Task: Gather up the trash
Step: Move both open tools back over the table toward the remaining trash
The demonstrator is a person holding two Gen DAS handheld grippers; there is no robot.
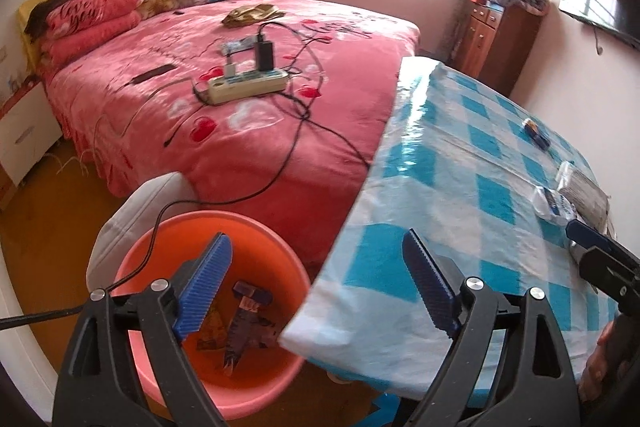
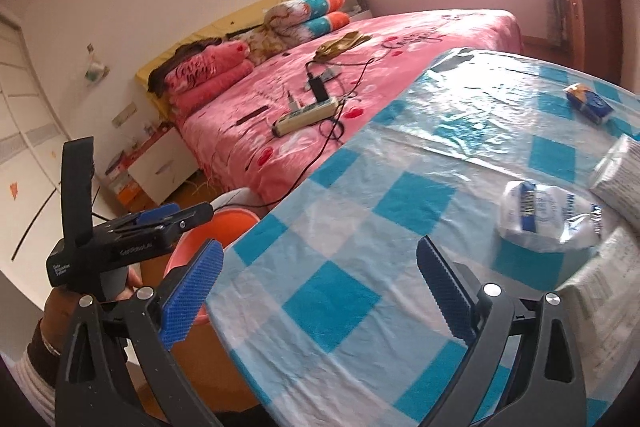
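Each claw is a black plastic frame of two triangular arms with cut-out windows, joined by round silver screw heads, and ends in blue ribbed pads; the left claw (image 1: 318, 283) and the right claw (image 2: 320, 291) look alike. Seen from the right wrist, the left claw's black body carries small white lettering and a tall black upright post. The hand (image 2: 60, 311) under it wears a thin bracelet and a pale ribbed sleeve (image 2: 28, 383).
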